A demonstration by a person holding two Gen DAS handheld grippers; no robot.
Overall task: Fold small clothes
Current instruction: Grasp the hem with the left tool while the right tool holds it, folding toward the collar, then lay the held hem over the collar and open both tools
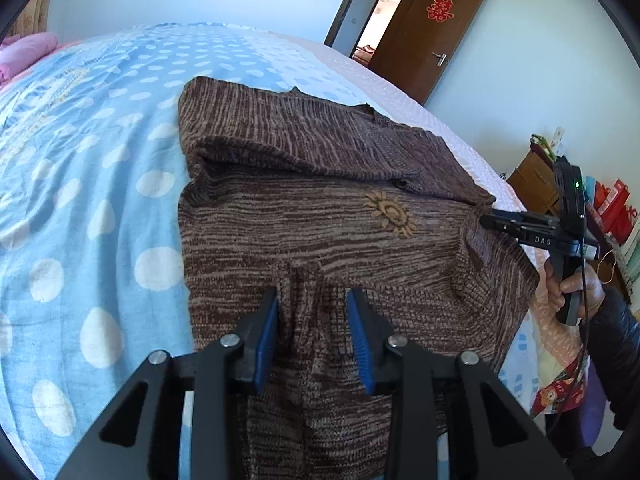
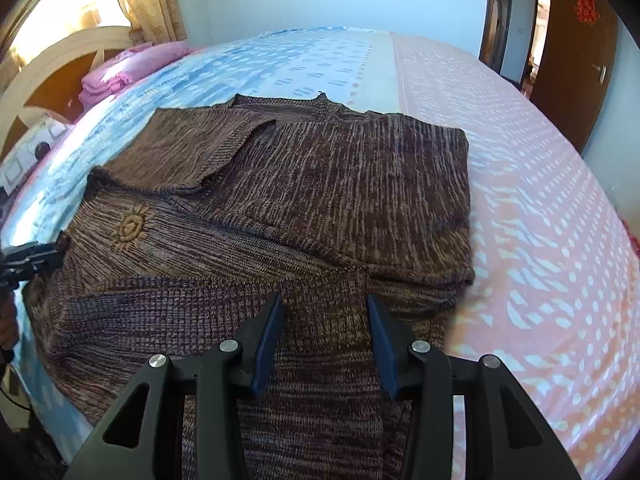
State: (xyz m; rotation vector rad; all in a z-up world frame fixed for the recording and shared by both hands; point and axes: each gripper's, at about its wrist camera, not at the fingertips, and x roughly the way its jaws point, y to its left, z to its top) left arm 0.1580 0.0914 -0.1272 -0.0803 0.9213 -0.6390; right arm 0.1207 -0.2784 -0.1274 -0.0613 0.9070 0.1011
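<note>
Where bed [image 1: 100, 184] carries it, brown knit sweater [image 1: 320, 220] lies flat near front edge, both sleeves folded across body, sun motif [image 1: 390, 214] face up. Bedsheet: blue with white dots, pink band [image 2: 540, 200] at one side. Left gripper [image 1: 314, 336]: jaws parted over raised ridge of hem fabric, pads not pressing. Right gripper [image 2: 326, 340]: jaws parted astride hem, fabric between, no clamp visible. Pink pillow [image 2: 124, 68] at headboard. Brown door [image 1: 436, 36] ajar beyond.

Both wrist views close above sweater [image 1: 320, 208]
</note>
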